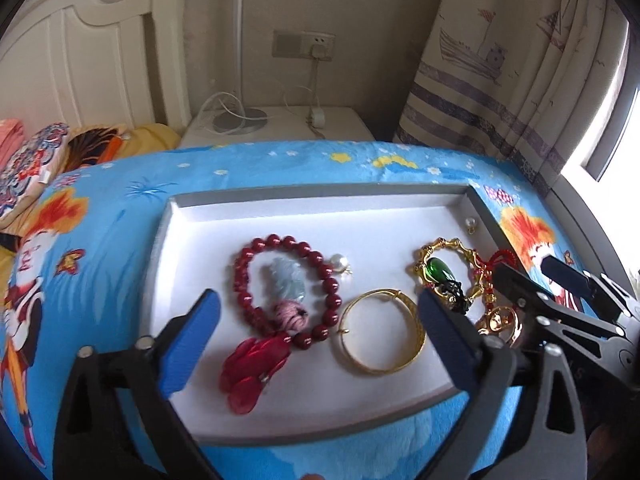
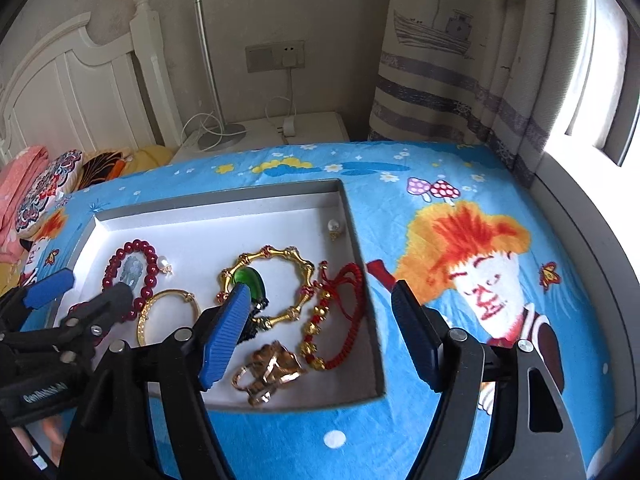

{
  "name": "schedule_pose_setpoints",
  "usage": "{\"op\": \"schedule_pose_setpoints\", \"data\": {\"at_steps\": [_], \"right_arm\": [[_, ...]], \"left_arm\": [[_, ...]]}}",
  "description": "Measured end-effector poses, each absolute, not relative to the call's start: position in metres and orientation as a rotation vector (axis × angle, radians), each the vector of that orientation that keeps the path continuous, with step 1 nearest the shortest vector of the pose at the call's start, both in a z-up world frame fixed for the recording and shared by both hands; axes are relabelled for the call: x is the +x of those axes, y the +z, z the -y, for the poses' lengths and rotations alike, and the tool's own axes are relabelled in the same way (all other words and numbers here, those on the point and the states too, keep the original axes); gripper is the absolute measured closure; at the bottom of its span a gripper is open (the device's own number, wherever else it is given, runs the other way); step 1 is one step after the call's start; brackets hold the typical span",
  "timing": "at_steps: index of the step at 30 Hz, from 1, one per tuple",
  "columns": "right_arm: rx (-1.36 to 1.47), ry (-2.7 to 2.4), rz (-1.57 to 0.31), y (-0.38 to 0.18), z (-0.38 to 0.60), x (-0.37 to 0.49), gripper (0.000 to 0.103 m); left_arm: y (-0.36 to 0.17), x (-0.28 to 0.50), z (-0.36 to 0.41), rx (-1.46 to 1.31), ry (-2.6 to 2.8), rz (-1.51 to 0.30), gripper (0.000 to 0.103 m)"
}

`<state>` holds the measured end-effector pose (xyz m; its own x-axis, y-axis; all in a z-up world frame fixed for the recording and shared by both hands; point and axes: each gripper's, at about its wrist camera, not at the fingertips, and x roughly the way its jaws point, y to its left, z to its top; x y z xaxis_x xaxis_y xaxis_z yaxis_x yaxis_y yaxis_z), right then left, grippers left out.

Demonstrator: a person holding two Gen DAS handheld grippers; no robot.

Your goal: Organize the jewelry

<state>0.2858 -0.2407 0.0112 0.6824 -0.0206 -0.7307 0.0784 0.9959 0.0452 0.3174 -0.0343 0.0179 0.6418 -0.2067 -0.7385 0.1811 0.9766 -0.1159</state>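
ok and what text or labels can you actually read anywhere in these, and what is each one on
"KH", roughly: red marks on the cartoon figure's face printed on the blue bedsheet; stylised, so uncertain.
White print on the body of the left tongs: too blurred to read.
Faint marking on the body of the right tongs: too small to read.
Nothing else legible.

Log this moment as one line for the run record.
left tool open over tray | right tool open at tray edge | plain gold bangle untouched | nothing held
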Motion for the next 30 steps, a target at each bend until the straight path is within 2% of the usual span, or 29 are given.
{"op": "schedule_pose_setpoints", "data": {"at_steps": [8,30], "right_arm": [[0.08,-0.086,-0.818,0.017,0.25,0.273,0.02],[0.071,-0.038,-0.817,0.025,0.244,0.275,0.019]], "left_arm": [[0.032,0.3,0.021,-0.047,-0.198,-0.822,0.005],[0.029,0.302,0.027,-0.001,-0.15,-0.84,0.005]]}}
